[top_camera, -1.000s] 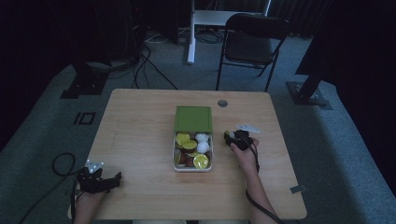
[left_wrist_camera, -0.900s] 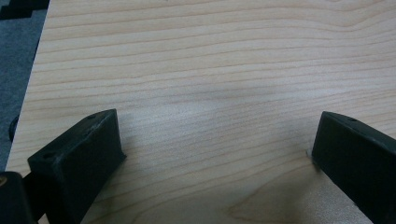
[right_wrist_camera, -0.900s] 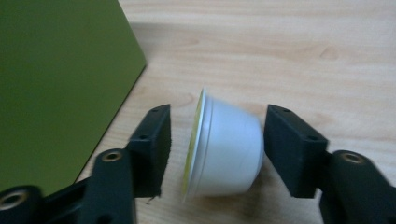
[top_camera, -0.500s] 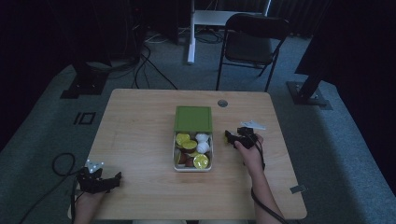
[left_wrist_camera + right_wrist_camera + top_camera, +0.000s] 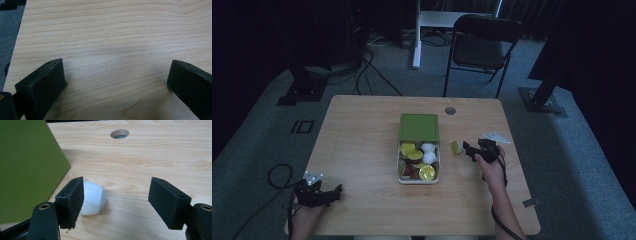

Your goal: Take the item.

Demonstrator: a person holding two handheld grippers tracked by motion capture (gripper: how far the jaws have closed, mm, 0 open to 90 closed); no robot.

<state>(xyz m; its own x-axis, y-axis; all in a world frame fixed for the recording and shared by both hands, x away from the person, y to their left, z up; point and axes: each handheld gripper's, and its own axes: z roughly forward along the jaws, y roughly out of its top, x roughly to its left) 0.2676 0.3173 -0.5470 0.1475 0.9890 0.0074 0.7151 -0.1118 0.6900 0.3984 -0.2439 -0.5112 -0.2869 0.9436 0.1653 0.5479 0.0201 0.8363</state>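
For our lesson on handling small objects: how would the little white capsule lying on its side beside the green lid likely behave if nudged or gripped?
The capsule has a tapered, round body lying on its side, so a nudge would probably roll it in a curve. It looks like small thin plastic, likely light. The right gripper, jaws just opened, stands around it; smooth sloped walls might slip from the pads.

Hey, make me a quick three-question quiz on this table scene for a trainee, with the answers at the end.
1. True or false: the right gripper is clamped on the capsule.
2. Where does the capsule lie? A) in the box B) on the table right of the box C) on the lid
3. What lies between the left gripper's jaws?

Key:
1. False. Its jaws have just been opening, and the capsule lies on its side against one pad, with the other pad well clear.
2. B.
3. Bare tabletop.
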